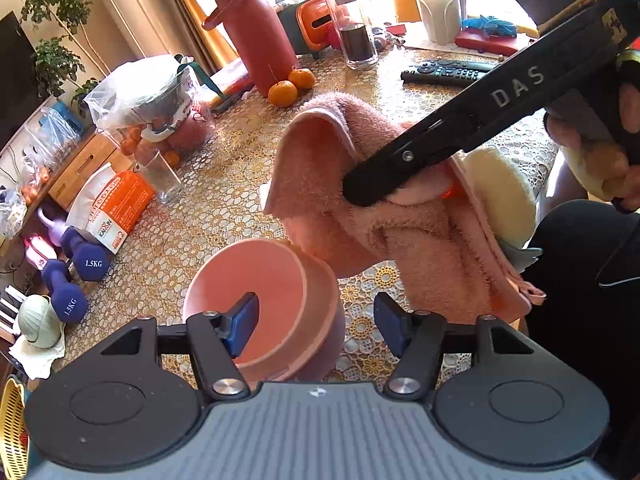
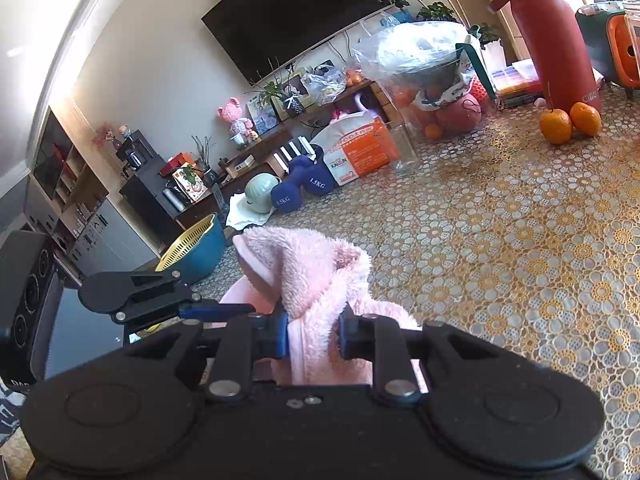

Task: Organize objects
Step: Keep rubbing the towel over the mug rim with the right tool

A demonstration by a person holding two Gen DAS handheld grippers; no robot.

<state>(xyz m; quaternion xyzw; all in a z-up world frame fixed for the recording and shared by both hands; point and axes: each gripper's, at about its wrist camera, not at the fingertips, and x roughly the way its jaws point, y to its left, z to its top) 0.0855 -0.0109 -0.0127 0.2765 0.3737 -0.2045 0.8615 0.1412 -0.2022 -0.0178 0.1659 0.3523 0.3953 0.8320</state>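
A pink fluffy towel [image 1: 400, 220] hangs lifted above the patterned table. My right gripper [image 2: 313, 336] is shut on a fold of the towel [image 2: 316, 280]; in the left wrist view its black fingers [image 1: 384, 176] pinch the towel from the right. A pink bowl [image 1: 272, 300] lies tilted on the table just below the towel. My left gripper [image 1: 316, 326] is open, its left blue pad inside the bowl's mouth and its right pad outside the bowl. In the right wrist view the left gripper [image 2: 192, 310] shows at lower left.
On the table: a red bottle [image 1: 256, 36], two oranges [image 1: 290, 86], a glass [image 1: 162, 178], a bag of fruit [image 1: 160, 120], a remote [image 1: 444, 72], a dark-filled glass [image 1: 356, 40], blue dumbbells [image 1: 80, 264], an orange-white packet [image 1: 116, 204]. A cream cloth [image 1: 500, 196] lies behind the towel.
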